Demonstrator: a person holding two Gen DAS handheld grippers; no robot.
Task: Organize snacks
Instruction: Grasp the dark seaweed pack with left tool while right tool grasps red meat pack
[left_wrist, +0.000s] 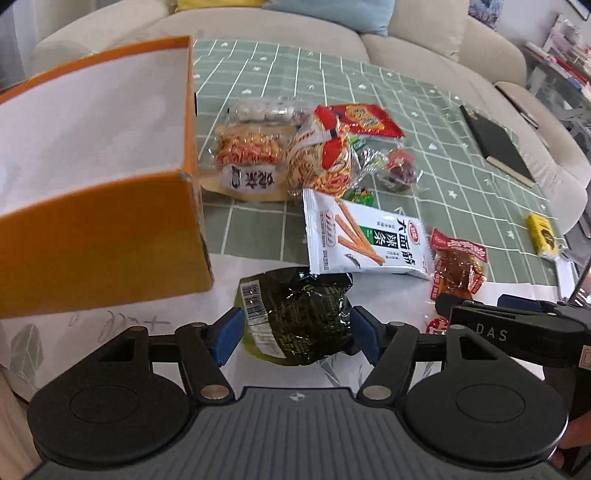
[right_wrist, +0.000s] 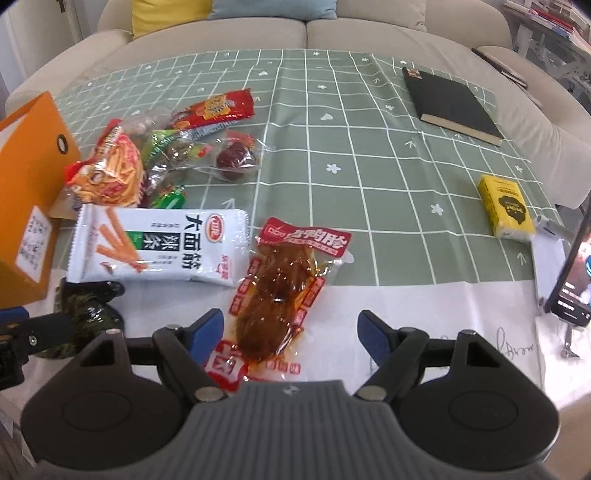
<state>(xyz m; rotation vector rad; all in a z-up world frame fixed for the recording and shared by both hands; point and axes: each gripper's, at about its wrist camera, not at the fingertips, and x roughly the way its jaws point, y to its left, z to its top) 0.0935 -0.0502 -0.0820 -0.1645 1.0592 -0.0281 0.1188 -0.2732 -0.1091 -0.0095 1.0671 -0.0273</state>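
Observation:
My left gripper is open and low over the white cloth. Its blue pads stand on either side of a dark green snack packet, close to its edges. My right gripper is open too, and a red-brown sauced snack packet lies between its pads, nearer the left one. A white packet of spicy strips lies just beyond. Behind it sits a pile of mixed snack bags. An open orange box with a white inside stands at the left.
A green checked tablecloth covers the far part of the table. On it lie a black notebook and a yellow tissue pack. A phone on a stand is at the right edge. A beige sofa runs behind.

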